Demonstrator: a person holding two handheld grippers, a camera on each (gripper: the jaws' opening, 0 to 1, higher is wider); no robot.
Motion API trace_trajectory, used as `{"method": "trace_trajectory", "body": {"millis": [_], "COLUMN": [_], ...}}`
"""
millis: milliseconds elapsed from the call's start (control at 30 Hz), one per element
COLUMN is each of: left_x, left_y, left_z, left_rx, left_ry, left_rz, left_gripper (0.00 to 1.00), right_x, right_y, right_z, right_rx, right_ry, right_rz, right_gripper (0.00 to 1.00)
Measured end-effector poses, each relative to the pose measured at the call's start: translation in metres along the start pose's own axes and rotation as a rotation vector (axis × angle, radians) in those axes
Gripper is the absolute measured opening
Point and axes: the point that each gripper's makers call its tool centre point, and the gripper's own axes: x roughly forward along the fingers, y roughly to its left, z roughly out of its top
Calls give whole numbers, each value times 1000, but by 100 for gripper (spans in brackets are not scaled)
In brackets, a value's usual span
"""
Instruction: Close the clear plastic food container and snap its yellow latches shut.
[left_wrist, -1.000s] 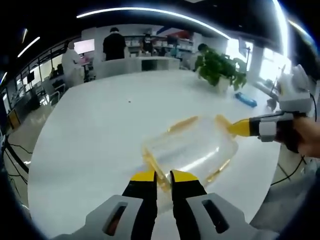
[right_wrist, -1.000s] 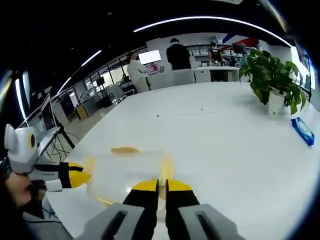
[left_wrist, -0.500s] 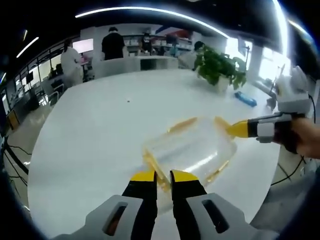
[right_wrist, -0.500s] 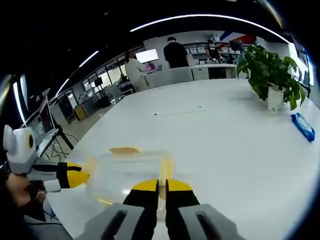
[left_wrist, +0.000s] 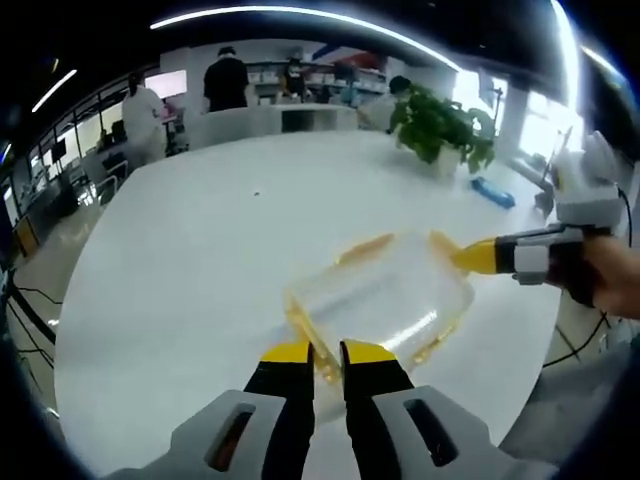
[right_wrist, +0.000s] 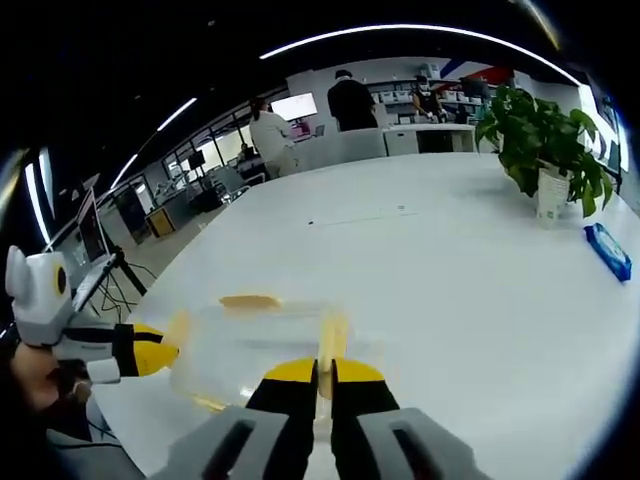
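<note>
Not much has moved since a second ago: both grippers sit at the same ends of the box, and only the background has slid a bit in each view, so that's the cameras drifting.

The clear plastic food container (left_wrist: 380, 300) lies on the white table (left_wrist: 190, 260) near its front edge, lid on, sitting a bit skewed in the left gripper view. From that side you can see a yellow latch (left_wrist: 365, 247) on the far long edge and another yellow latch along the near-right edge (left_wrist: 437, 340). The left gripper (left_wrist: 327, 353) has its yellow-tipped jaws nearly together right at the near short end of the box, with the yellow end latch (left_wrist: 303, 335) showing between and beside the tips. Whether they're actually pinching it, I can't tell.

The right gripper view gives the opposite end: the right gripper (right_wrist: 318, 371) has its jaws nearly closed on either side of a yellow latch (right_wrist: 331, 338) that stands up between them, and it looks like they're pinching it. Each view also catches the other gripper coming in from the side at the far end of the box.

Further out there's a potted plant (right_wrist: 540, 150) and a blue packet (right_wrist: 608, 255) on the table, and people (left_wrist: 228, 85) standing at a counter in the back.
</note>
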Motion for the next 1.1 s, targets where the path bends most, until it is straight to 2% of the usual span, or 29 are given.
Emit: {"method": "trace_trajectory", "body": {"millis": [700,833,1100], "left_x": [5,6,7], "left_y": [1,0,0], "left_z": [-1,-2,-5], "left_rx": [-9,6,2], "left_ry": [8,15,18], "left_rz": [-5,-23,-26], "left_gripper": [7,7,7], "right_x": [5,5,5], "right_y": [-1,-4,-3], "right_z": [1,2,1], "right_rx": [-5,36,51], "right_ry": [1,-5,-13], "right_rz": [-6,8,16], "right_gripper": [0,0,0]}}
